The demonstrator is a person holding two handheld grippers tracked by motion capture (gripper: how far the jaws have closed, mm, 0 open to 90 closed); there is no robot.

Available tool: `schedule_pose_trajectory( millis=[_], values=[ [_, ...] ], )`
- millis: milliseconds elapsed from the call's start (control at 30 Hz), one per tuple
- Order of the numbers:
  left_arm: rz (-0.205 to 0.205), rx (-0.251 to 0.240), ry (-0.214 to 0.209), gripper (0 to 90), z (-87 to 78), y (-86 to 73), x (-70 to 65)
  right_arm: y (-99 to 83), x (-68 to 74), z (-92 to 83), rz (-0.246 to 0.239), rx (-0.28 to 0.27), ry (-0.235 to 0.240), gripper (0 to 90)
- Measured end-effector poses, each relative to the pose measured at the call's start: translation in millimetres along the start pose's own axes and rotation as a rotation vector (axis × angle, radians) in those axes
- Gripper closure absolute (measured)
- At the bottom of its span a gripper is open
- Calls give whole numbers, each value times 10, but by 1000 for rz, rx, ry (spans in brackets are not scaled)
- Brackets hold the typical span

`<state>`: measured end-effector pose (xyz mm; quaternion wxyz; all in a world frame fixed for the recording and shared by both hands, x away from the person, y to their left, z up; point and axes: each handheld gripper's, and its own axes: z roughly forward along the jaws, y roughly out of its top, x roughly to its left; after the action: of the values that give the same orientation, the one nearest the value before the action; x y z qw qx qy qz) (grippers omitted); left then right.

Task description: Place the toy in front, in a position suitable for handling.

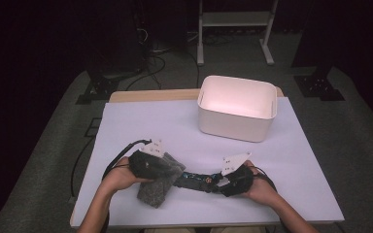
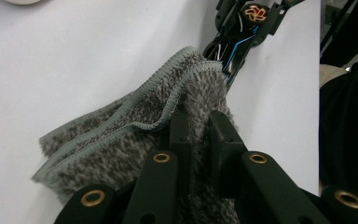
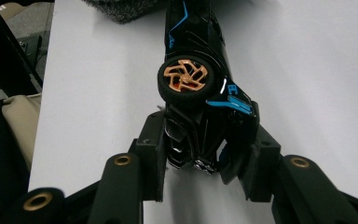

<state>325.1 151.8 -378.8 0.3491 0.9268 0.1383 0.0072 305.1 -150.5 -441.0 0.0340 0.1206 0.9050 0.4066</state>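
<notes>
A black toy car [image 3: 200,93] with blue trim and copper-coloured wheels lies on its side on the white table; in the high view the toy car [image 1: 196,180] sits near the front edge. My right gripper [image 3: 203,158] is shut on one end of it, a jaw on each side. A grey fuzzy cloth [image 2: 135,126] with a stitched hem is pinched between the jaws of my left gripper [image 2: 200,135]. The cloth's far corner touches the car's other end [image 2: 242,32]. From above, the cloth [image 1: 158,182] lies left of the car under my left gripper [image 1: 148,162].
A white rectangular bin [image 1: 237,108] stands open at the back right of the white table sheet [image 1: 141,121]. The table's front edge [image 1: 204,224] runs just below both hands. Dark floor, cables and a stand's legs lie beyond the table.
</notes>
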Motion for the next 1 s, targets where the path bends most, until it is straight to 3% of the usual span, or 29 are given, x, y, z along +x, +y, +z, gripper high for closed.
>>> schedule_pose_trajectory(
  millis=[200, 333, 667, 767, 867, 1000],
  values=[
    [30, 5, -28, 816, 67, 137, -42, 29, -21, -7, -26, 23, 8, 574],
    [66, 27, -57, 816, 210, 291, -103, 61, -30, -18, -42, 46, 8, 574],
    [205, 89, -138, 817, 662, 881, -299, 44, -23, -43, -44, 56, 3, 574],
    [224, 101, -154, 816, 775, 998, -345, 24, -26, -47, -41, 46, 6, 574],
    [220, 98, -153, 816, 769, 1004, -318, -4, -41, -73, -35, 42, 9, 574],
    [188, 75, -131, 816, 644, 893, -259, -35, -56, -113, -25, 41, 13, 575]
  ],
)
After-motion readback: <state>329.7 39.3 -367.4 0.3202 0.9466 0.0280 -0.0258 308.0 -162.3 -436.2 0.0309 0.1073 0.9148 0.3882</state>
